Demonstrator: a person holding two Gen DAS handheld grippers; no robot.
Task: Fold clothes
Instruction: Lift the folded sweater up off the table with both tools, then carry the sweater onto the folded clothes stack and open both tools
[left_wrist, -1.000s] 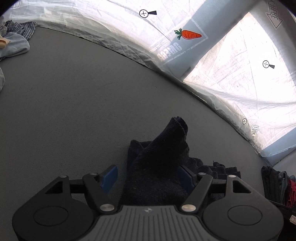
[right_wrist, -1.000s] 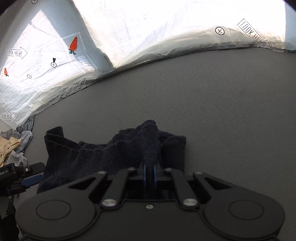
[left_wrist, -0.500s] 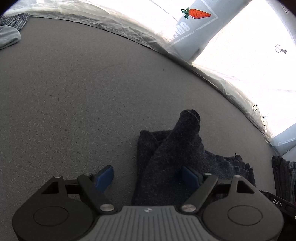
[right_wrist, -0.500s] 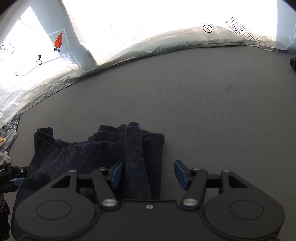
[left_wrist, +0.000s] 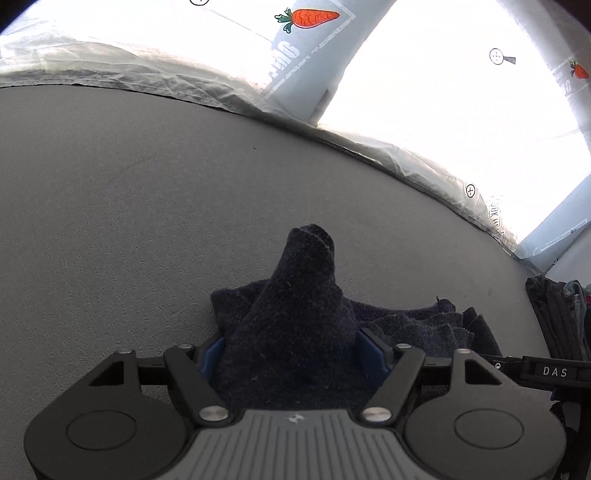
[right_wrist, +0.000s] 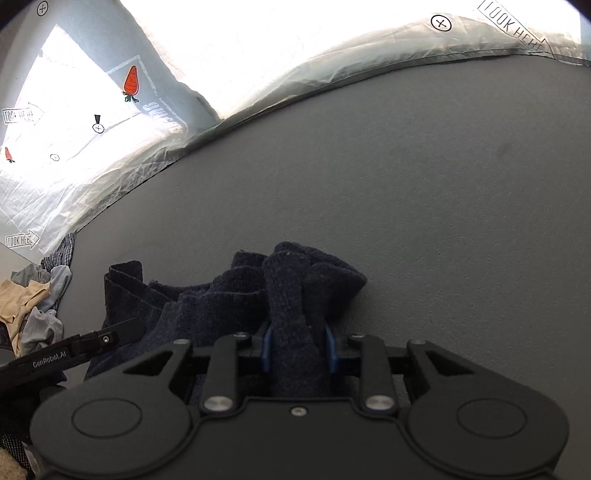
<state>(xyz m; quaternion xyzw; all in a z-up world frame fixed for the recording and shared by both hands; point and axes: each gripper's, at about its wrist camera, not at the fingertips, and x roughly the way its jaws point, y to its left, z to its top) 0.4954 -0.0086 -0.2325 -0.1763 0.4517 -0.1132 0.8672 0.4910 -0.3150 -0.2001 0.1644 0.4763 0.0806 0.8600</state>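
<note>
Here both claws have hold of the same dark navy knitted garment, which lies bunched up on the grey bench at its near side. The left claw has its blue pads pressed against either side of a thick fold of the knit, and that fold stands up in a cone between the fingers, its tip pointing toward the far edge. The right claw is drawn in narrow, its blue pads pinching a ridge of the same garment, with the cloth humped just beyond the fingertips. From the right wrist view the rest of the garment spreads away to the left in loose pleats, and the tip of the other claw's black finger lies against its near left edge. Far to the left, at the bench's edge, sits a heap of other clothes in beige, pale grey and a checked cloth. From the left wrist view a second dark pile sits at the right edge of the bench. Behind the bench hangs a bright white plastic sheet printed with a carrot and small target marks.
</note>
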